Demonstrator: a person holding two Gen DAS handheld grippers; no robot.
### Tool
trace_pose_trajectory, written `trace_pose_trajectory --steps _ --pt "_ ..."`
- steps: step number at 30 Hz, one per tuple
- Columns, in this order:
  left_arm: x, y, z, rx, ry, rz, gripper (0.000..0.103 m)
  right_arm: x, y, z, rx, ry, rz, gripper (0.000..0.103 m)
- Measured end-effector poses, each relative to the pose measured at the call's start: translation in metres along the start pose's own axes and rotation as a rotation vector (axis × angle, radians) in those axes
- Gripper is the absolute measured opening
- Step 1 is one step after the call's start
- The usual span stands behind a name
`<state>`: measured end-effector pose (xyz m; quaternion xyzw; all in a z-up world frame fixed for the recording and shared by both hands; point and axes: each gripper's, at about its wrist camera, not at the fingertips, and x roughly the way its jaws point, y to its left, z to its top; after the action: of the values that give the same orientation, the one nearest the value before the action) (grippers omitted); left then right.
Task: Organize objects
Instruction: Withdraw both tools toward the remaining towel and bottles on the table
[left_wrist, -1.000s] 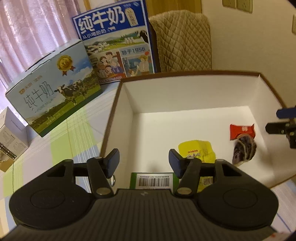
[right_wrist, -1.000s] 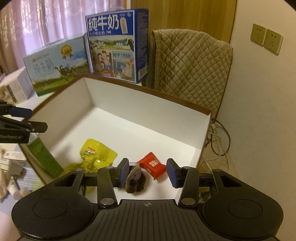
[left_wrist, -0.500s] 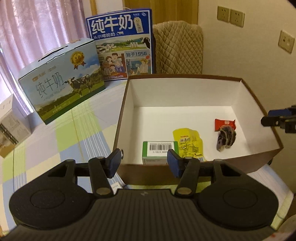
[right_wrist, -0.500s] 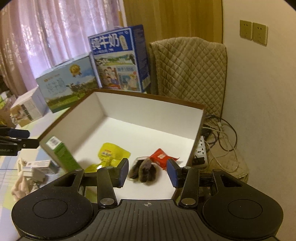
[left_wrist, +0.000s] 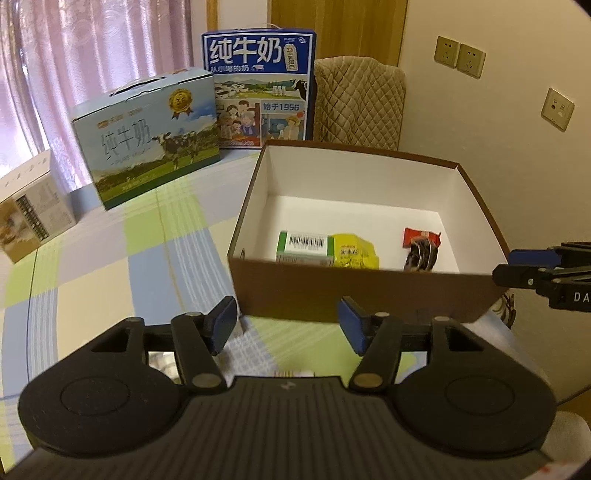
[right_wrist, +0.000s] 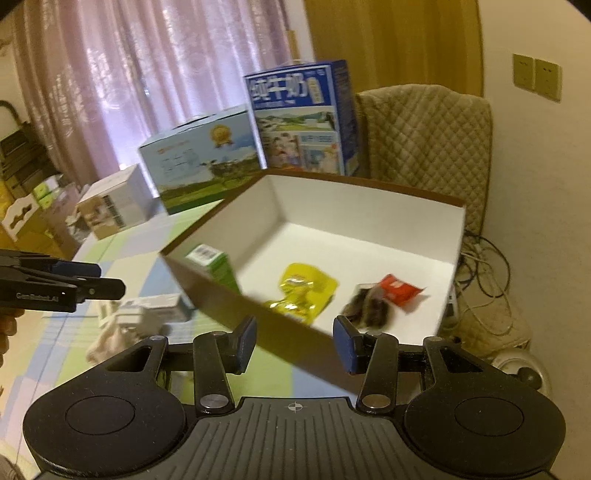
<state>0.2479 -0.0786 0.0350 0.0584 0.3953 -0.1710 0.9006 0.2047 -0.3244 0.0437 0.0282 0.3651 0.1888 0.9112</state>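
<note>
A brown cardboard box (left_wrist: 354, 291) with a white inside sits on the checked tablecloth. In it lie a green carton (left_wrist: 304, 246) with a barcode, a yellow pouch (left_wrist: 354, 253), a red wrapper (left_wrist: 421, 236) and a dark wrapped snack (left_wrist: 421, 255). My left gripper (left_wrist: 288, 325) is open and empty, in front of the box's near wall. My right gripper (right_wrist: 295, 345) is open and empty too, outside the box's near edge (right_wrist: 236, 295). The same yellow pouch (right_wrist: 306, 291), red wrapper (right_wrist: 399, 290) and dark snack (right_wrist: 369, 312) show inside.
Two milk cartons (left_wrist: 155, 136) (left_wrist: 262, 85) and a white box (left_wrist: 29, 206) stand at the table's far side. A small white box (right_wrist: 155, 308) and a crumpled pale item (right_wrist: 110, 338) lie on the cloth left of the brown box. A quilted chair (right_wrist: 424, 147) and cables (right_wrist: 487, 266) are by the wall.
Both grippers have pulled back and up out of the brown box, staying open. The green carton now stands free inside the box near its front left corner.
</note>
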Motion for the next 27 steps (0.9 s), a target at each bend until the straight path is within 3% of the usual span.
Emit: trace_pose_trajectory --steps 16,22,27 --pt "-0.051 0.031 -0.070 -0.120 -0.036 0.093 0.083 0.009 0.052 -0.042 -0.004 0.045 0.069 0.045" --pt "-0.059 0.047 -0.100 -0.193 -0.025 0.134 0.094 0.024 0.064 -0.064 0.031 0.071 0.106 0.056" --pt "-0.058 0.057 -0.124 -0.250 -0.023 0.185 0.095 0.043 0.078 -0.078 0.023 0.095 0.096 0.063"
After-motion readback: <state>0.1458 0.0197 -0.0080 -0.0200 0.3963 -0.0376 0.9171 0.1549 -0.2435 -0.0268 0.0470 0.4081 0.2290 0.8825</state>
